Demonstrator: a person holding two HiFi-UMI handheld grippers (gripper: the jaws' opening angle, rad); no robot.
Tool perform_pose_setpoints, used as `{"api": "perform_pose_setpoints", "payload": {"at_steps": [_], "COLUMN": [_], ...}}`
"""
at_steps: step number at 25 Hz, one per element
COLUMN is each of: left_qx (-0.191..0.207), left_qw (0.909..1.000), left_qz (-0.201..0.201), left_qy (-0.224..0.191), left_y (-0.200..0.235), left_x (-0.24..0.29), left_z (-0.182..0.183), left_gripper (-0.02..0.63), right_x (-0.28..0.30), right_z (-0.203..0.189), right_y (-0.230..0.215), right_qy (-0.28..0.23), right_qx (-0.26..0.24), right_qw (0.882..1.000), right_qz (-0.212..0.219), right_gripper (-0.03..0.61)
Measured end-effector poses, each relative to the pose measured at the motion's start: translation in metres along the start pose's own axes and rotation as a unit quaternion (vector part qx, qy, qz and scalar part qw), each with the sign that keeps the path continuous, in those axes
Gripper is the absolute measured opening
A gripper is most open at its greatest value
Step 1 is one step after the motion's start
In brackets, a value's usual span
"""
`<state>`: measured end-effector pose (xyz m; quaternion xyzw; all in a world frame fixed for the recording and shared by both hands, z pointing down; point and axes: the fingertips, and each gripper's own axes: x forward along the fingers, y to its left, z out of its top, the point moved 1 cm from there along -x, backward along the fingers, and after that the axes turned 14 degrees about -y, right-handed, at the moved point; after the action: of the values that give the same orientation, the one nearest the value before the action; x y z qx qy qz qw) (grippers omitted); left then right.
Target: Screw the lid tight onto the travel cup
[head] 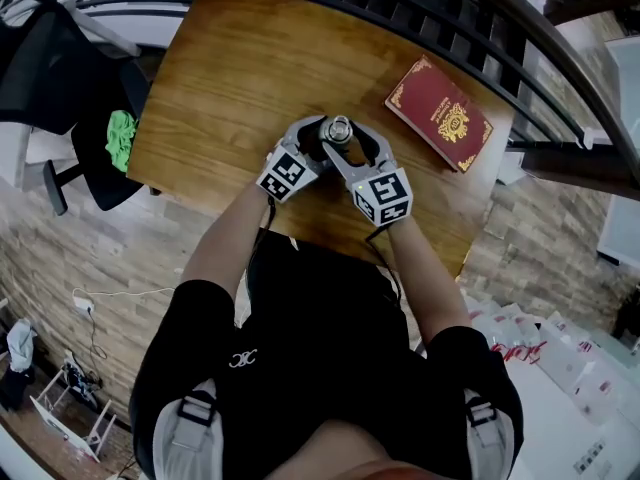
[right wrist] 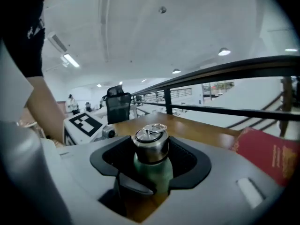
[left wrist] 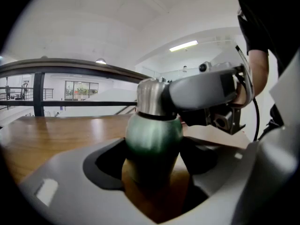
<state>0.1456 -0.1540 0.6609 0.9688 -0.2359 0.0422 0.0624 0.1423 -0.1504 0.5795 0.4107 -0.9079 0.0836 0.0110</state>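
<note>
Head view: left hand-held gripper (head: 320, 140) clamps travel cup (left wrist: 153, 135), right hand-held gripper (head: 354, 150) the lid (head: 340, 128), at table (head: 250, 58) middle.

Nothing fully legible. Red book (head: 440, 114): gold crest and lines of gold print on the cover, too small to read. Black shirt (head: 300, 348): small white logo, possibly two interlocked C's. White sheets (head: 575, 368), lower right: red print, unreadable.
</note>
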Motion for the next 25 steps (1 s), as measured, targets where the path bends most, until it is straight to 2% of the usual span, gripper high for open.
{"api": "perform_pose_setpoints", "payload": {"at_steps": [2, 3, 4, 6, 9, 11, 15, 16, 18, 22, 24, 25], "left_qx": [0.0, 0.0, 0.0, -0.001, -0.001, 0.0, -0.001, -0.002, -0.004, -0.006, -0.006, -0.006], "left_qw": [1.0, 1.0, 1.0, 1.0, 1.0, 1.0, 1.0, 1.0, 1.0, 1.0, 1.0, 1.0], "left_qz": [0.0, 0.0, 0.0, -0.001, -0.002, -0.002, -0.002, -0.003, -0.004, -0.005, -0.005, -0.005], "left_qy": [-0.001, -0.001, -0.001, -0.001, -0.002, -0.003, -0.004, -0.003, -0.003, -0.002, -0.002, -0.003], "left_y": [0.0, 0.0, 0.0, 0.001, 0.0, -0.001, -0.004, -0.003, -0.001, -0.003, -0.003, -0.002], "left_x": [0.0, 0.0, 0.0, 0.0, 0.0, 0.0, 0.001, 0.001, 0.002, 0.001, 0.0, 0.0], "left_z": [0.0, 0.0, 0.0, 0.001, 0.002, 0.003, 0.003, 0.003, 0.003, 0.003, 0.003, 0.003], "left_gripper": [0.414, 0.414, 0.414, 0.414, 0.414, 0.414, 0.414, 0.414, 0.414, 0.414, 0.414, 0.414], "right_x": [-0.006, -0.01, -0.013, -0.016, -0.014, -0.01, -0.007, -0.005, -0.001, -0.004, -0.003, -0.001], "right_z": [-0.001, 0.0, 0.0, 0.003, 0.01, 0.013, 0.011, 0.01, 0.007, -0.01, -0.016, -0.016], "right_y": [0.003, 0.003, 0.002, -0.002, -0.007, -0.004, 0.01, 0.014, 0.02, 0.028, 0.027, 0.027], "right_qy": [0.042, 0.065, 0.09, 0.144, 0.206, 0.237, 0.293, 0.304, 0.325, 0.351, 0.357, 0.358], "right_qx": [-0.058, -0.094, -0.131, -0.19, -0.251, -0.305, -0.408, -0.421, -0.431, -0.446, -0.446, -0.439], "right_qw": [0.995, 0.987, 0.975, 0.945, 0.896, 0.852, 0.74, 0.717, 0.682, 0.628, 0.615, 0.616], "right_qz": [0.076, 0.116, 0.155, 0.225, 0.302, 0.353, 0.447, 0.465, 0.494, 0.532, 0.544, 0.548], "right_gripper": [0.256, 0.258, 0.258, 0.259, 0.259, 0.259, 0.259, 0.259, 0.258, 0.258, 0.256, 0.255]}}
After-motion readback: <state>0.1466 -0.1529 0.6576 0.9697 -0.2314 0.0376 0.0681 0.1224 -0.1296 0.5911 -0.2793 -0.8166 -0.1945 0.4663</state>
